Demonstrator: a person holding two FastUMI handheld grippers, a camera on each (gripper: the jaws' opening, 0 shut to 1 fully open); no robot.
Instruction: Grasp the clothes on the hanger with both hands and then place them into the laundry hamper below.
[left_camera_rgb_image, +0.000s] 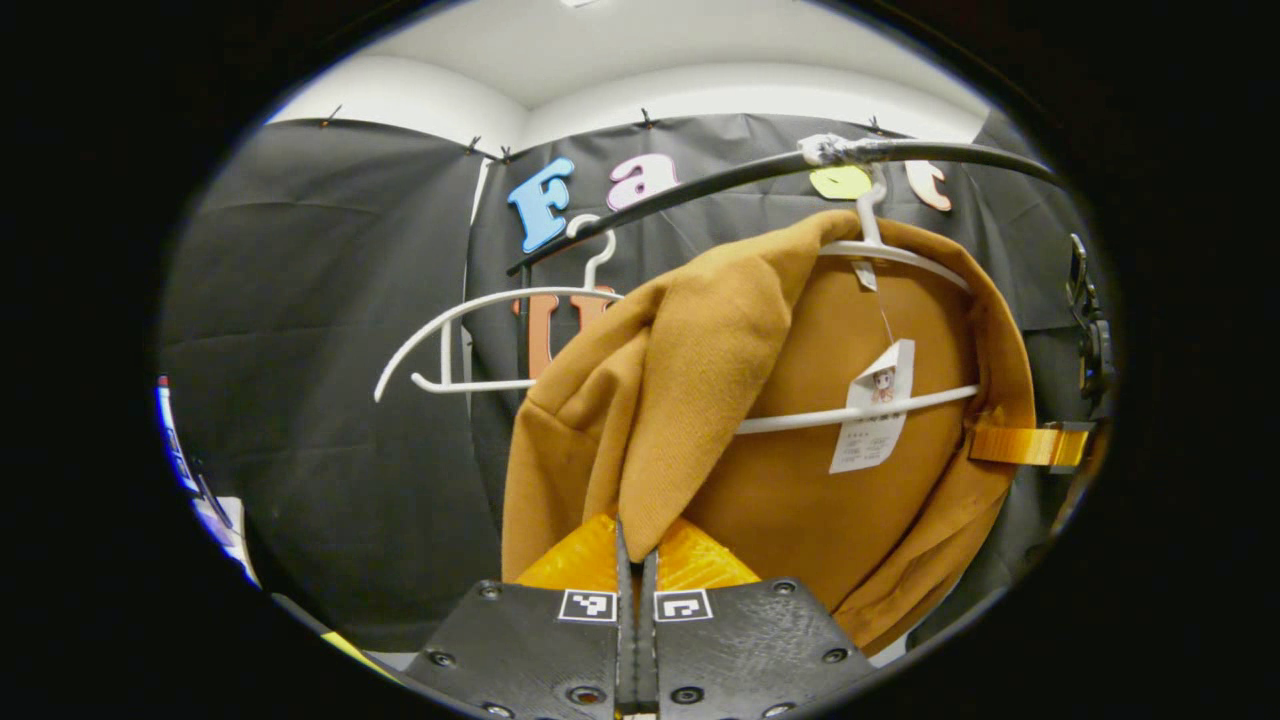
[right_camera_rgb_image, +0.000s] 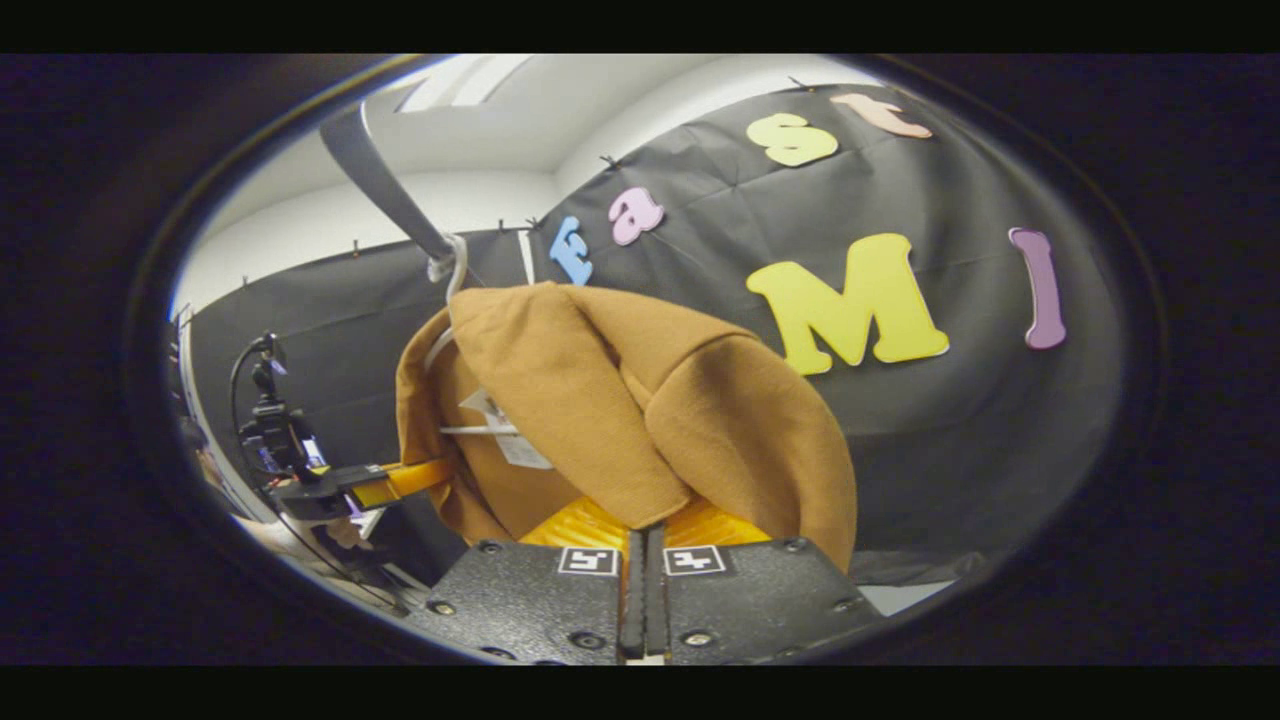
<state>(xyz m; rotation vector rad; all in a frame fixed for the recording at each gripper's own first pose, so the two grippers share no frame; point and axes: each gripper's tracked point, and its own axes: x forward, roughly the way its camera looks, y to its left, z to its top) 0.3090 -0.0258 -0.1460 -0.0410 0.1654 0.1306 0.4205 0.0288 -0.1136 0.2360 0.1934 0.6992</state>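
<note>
Left gripper view: our left gripper (left_camera_rgb_image: 637, 548) pinches a fold of the brown garment (left_camera_rgb_image: 800, 440); our right gripper (right_camera_rgb_image: 643, 530) clamps another fold; beyond, the garment hangs on a white hanger (left_camera_rgb_image: 880, 255) from the black rail (left_camera_rgb_image: 930, 152).

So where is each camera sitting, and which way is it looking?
Left gripper view: rides on the left gripper, looking up at the brown garment on a white hanger; its own jaws are pinched on the cloth, with an empty hanger beside.
Right gripper view: rides on the right gripper, looking up at the garment from the other side; its jaws also pinch cloth, and the left gripper shows farther off.
Both share the garment, its hanger and the black rail.
</note>
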